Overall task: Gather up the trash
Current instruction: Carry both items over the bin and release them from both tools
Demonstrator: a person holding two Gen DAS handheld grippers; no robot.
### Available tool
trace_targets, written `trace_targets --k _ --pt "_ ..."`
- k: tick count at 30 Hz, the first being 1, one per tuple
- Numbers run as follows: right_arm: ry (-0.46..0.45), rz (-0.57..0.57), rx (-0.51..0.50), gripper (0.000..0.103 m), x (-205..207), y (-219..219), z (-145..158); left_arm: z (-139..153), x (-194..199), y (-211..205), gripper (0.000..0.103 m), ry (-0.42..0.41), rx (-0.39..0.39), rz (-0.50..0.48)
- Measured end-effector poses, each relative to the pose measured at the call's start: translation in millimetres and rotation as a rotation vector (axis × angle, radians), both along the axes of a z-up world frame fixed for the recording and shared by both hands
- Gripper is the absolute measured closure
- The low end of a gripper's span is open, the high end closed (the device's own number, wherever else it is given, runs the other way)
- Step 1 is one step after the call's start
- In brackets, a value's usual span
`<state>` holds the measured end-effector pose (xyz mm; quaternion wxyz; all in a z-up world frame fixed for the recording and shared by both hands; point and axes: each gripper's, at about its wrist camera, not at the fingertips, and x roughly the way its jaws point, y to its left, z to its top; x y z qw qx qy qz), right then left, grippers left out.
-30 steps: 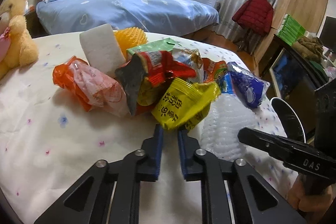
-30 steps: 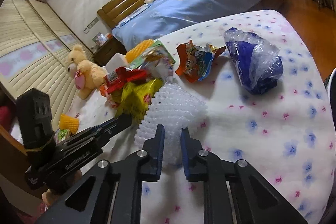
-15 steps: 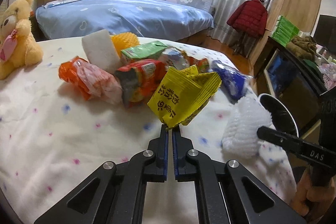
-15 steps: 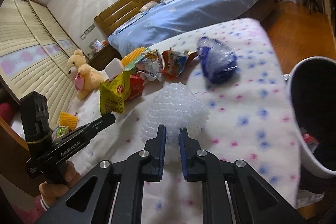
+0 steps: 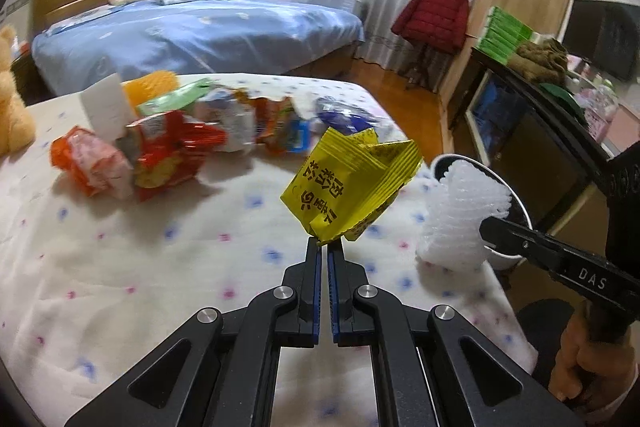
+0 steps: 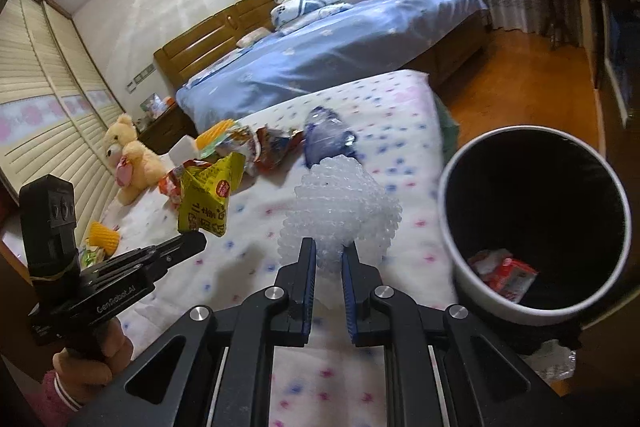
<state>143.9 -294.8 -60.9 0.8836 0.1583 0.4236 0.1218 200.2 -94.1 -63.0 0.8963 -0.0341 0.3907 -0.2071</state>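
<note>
My left gripper (image 5: 324, 247) is shut on a yellow snack wrapper (image 5: 352, 187) and holds it above the flowered sheet; the wrapper also shows in the right wrist view (image 6: 208, 199). My right gripper (image 6: 328, 251) is shut on a white foam fruit net (image 6: 340, 211), which also shows in the left wrist view (image 5: 460, 219), close to the rim of a white trash bin (image 6: 480, 291) with a black inside. The bin holds a red and white wrapper (image 6: 504, 271). A pile of wrappers (image 5: 168, 155) and a blue plastic bag (image 6: 324, 139) lie farther back on the sheet.
A white foam block (image 5: 106, 105) and orange foam net (image 5: 154, 87) sit behind the pile. A teddy bear (image 6: 128, 155) sits at the left. A blue bed (image 5: 192, 35), a dark cabinet (image 5: 532, 131) and wooden floor (image 6: 516, 91) lie beyond the sheet's edge.
Both grippers have lifted their items off the sheet and moved right toward the bin. The bin has come fully into the right wrist view. The pile has fallen behind.
</note>
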Motion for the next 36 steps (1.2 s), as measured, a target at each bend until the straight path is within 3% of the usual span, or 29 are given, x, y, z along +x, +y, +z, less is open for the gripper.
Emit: trace_targets --k 13,18,19,22,24,26,32,33,35,36 --pt "-0.025 -0.101 -0.069 0.091 -15.8 -46.3 4.3 -5.1 11.3 -40.3 0.103 0.008 0.021 -0.085" --pt "-0.027 -0.118 -0.059 0.091 -18.3 -54.4 3.9 -4.9 14.6 -35.2 0.099 0.014 0.023 -0.082" --pt "-0.028 -0.119 -0.058 0.091 -18.5 -55.1 4.2 -5.3 16.8 -34.1 0.091 0.022 0.025 -0.073" --pt "-0.03 -0.121 -0.054 0.091 -18.1 -57.0 4.8 -9.7 24.5 -29.4 0.052 0.04 0.029 -0.02" --pt "-0.032 -0.123 -0.051 0.091 -18.3 -58.0 5.4 -10.5 32.8 -27.7 0.048 0.042 0.023 0.006" --pt "-0.032 -0.126 -0.05 0.091 -18.6 -59.5 5.3 -12.7 43.9 -29.5 0.031 0.055 0.038 0.034" --pt "-0.024 -0.136 -0.043 0.091 -18.0 -64.7 3.6 -21.9 64.9 -45.4 0.034 0.074 0.068 0.04" --pt "-0.022 -0.137 -0.042 0.091 -18.0 -65.4 3.2 -22.9 66.0 -47.6 0.037 0.075 0.074 0.036" --pt "-0.021 -0.138 -0.043 0.091 -18.5 -66.4 3.2 -25.5 66.0 -51.3 0.053 0.083 0.074 0.013" --pt "-0.022 -0.138 -0.043 0.091 -18.7 -66.9 3.3 -25.4 65.7 -52.5 0.053 0.081 0.075 0.007"
